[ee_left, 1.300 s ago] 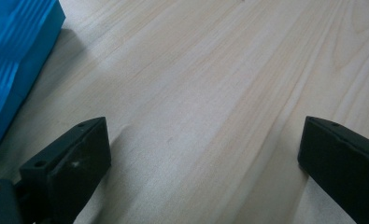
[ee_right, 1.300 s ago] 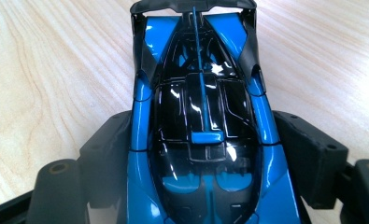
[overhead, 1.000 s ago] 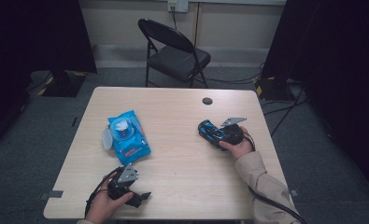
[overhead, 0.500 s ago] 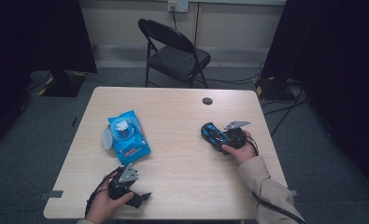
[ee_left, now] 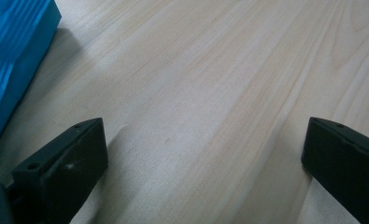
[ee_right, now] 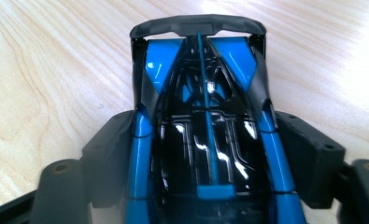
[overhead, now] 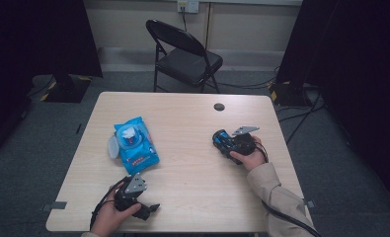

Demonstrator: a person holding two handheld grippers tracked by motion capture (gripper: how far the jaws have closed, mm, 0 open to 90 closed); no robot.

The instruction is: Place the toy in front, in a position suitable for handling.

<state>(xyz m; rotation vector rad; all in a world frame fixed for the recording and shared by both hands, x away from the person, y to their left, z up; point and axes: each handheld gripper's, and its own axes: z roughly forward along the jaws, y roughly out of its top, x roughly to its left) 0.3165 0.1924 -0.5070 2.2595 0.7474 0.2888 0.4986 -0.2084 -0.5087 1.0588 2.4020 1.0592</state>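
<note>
Gripping one blue-and-black toy car (ee_right: 205, 140) by its flanks, my right gripper (overhead: 225, 143) sits toward the table's (overhead: 192, 123) right edge, bare wood around it. My left gripper (overhead: 145, 210), jaws spread wide and holding nothing, rests near the front edge, just beside one blue wipes packet (overhead: 135, 144).

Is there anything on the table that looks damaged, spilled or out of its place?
Nothing stands out. The blue wipes pack lies flat with its lid open, and the right gripper holds the toy car squarely by its sides.
</note>
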